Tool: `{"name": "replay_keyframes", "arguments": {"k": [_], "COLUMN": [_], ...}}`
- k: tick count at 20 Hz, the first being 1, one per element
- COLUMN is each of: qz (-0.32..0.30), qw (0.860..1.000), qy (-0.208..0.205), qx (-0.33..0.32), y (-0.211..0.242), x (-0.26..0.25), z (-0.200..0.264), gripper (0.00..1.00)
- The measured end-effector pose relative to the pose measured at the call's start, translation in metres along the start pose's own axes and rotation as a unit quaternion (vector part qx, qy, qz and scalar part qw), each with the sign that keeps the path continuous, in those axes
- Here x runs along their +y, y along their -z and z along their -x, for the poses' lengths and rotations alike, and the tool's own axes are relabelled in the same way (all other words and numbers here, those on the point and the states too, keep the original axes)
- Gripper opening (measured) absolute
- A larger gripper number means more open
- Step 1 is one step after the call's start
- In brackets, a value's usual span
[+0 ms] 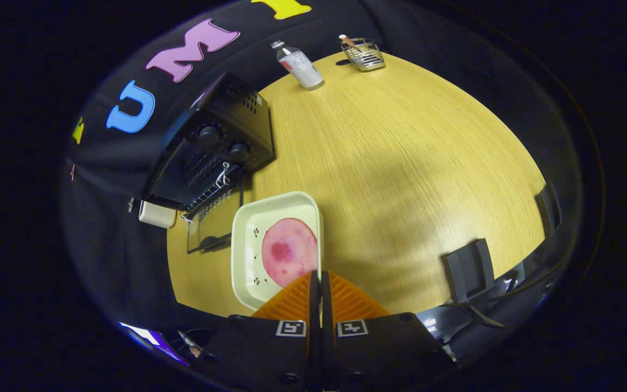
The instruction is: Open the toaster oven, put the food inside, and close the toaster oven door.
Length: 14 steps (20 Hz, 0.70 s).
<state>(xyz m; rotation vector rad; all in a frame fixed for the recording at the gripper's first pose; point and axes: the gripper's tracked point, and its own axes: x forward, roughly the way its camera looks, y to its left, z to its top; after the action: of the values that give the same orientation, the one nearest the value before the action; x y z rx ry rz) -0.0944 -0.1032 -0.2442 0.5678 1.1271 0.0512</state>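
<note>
The black toaster oven (213, 152) sat at about ten o'clock from the gripper (320, 277), backed against the booth wall on the pale wooden tabletop (400, 163), its long axis running along that wall. Its mouth faced toward four o'clock, and its glass door (213, 226) lay folded down flat on the table, a wire rack (210, 188) showing in the open cavity. Just beside that door, touching or nearly so, rested a cream rounded-square ceramic plate (248, 228), its long side running from the fingers toward the oven. In it lay a round pink slice of meat (288, 250) with a darker red blotch, just ahead of the fingertips. The gripper's two fingers were pressed together over the plate's near right rim; whether the rim was pinched between them could not be told. At twelve o'clock stood a clear plastic bottle (298, 64), with a wire basket (365, 54) at one o'clock.
</note>
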Motion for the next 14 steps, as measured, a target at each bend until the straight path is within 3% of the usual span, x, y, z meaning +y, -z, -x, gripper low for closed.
{"name": "replay_keyframes", "arguments": {"k": [7, 14], "qz": [-0.067, -0.098], "qw": [0.996, 0.988], "qy": [-0.034, -0.070], "qx": [-0.056, -0.102], "y": [0.016, -0.003], "x": [0.074, 0.153], "z": [0.006, -0.046], "gripper": [0.06, 0.06]}}
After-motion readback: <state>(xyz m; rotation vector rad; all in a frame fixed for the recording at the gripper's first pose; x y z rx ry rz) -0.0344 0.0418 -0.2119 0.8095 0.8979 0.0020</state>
